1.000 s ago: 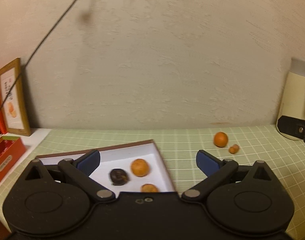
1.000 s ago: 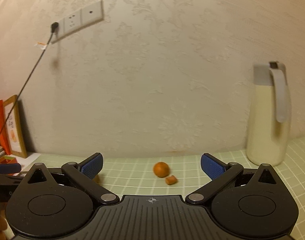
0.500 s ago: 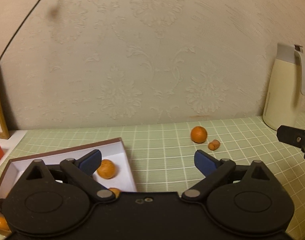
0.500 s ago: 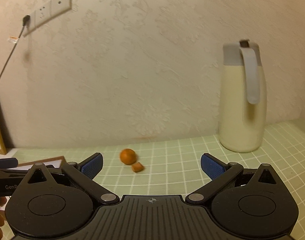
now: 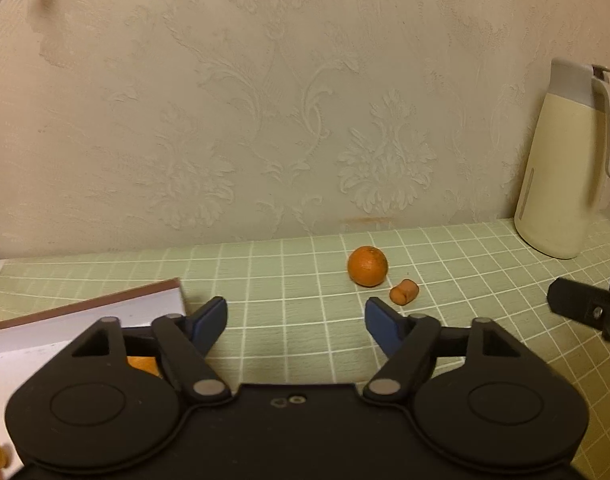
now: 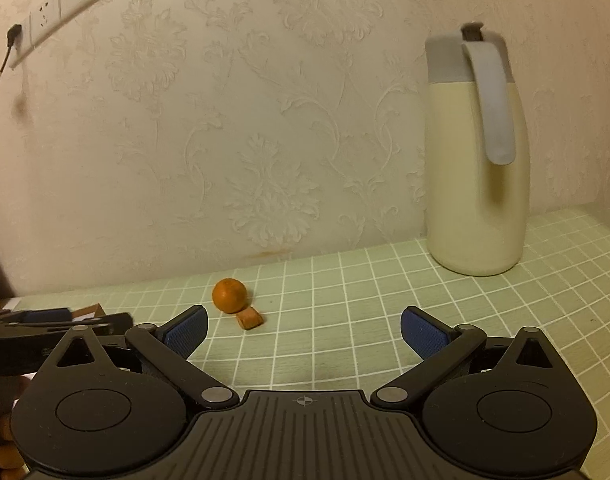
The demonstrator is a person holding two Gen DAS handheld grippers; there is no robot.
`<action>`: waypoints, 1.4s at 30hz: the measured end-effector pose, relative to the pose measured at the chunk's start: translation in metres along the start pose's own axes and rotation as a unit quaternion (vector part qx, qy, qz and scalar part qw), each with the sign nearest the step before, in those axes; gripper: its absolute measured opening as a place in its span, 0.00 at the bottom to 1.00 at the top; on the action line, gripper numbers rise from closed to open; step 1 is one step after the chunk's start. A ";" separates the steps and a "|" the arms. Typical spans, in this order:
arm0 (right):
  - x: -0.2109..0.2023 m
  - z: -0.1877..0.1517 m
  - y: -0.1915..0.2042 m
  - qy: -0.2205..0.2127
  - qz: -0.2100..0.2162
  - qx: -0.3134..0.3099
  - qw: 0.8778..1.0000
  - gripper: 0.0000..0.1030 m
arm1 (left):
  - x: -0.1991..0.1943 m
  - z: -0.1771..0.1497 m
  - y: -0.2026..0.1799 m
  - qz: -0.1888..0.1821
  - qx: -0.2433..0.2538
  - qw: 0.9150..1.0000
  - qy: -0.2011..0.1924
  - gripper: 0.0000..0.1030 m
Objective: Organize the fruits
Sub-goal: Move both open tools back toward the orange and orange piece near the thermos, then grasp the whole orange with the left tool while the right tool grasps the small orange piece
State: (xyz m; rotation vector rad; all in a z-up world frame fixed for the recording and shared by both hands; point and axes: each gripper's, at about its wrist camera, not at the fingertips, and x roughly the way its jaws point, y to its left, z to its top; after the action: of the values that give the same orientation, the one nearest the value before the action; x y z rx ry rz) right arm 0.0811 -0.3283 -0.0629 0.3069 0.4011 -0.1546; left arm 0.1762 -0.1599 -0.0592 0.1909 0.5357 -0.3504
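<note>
A round orange [image 5: 367, 266] and a small orange-brown fruit piece [image 5: 403, 292] lie on the green grid mat near the wall. They also show in the right wrist view, the orange [image 6: 229, 295] and the piece [image 6: 250, 318]. My left gripper [image 5: 296, 322] is open and empty, a little short of them. My right gripper [image 6: 303, 330] is open and empty, to their right. A white box with a brown rim [image 5: 85, 310] sits at the left, with an orange fruit [image 5: 142, 364] inside behind my left finger.
A cream thermos jug [image 6: 477, 160] with a grey lid stands at the back right against the wall. A wall socket with a plugged cable [image 6: 45, 12] is at the upper left. The right gripper's finger [image 5: 585, 308] shows at the left view's right edge.
Both grippers have swung to the right. The box has slid toward the left edge of the left view, and the orange and small piece now sit nearer the centre. Both grippers stay open.
</note>
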 end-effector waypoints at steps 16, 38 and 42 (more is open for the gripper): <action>0.090 0.008 0.023 0.079 0.020 -0.032 0.996 0.53 | 0.056 0.008 -0.004 -0.012 -0.007 1.000 0.022 0.38; 0.171 0.005 0.038 0.142 0.066 -0.061 0.986 0.32 | 0.098 0.018 -0.003 -0.027 -0.003 0.999 0.033 0.22; 0.174 0.004 0.042 0.141 0.066 -0.072 0.985 0.27 | 0.098 0.018 -0.003 -0.027 -0.001 0.999 0.032 0.22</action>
State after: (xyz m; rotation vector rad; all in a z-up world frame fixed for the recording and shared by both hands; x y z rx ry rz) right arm 0.2494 -0.3051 -0.1184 0.2112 0.6667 0.0486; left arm 0.2623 -0.1947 -0.0961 0.1859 0.6050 -0.3975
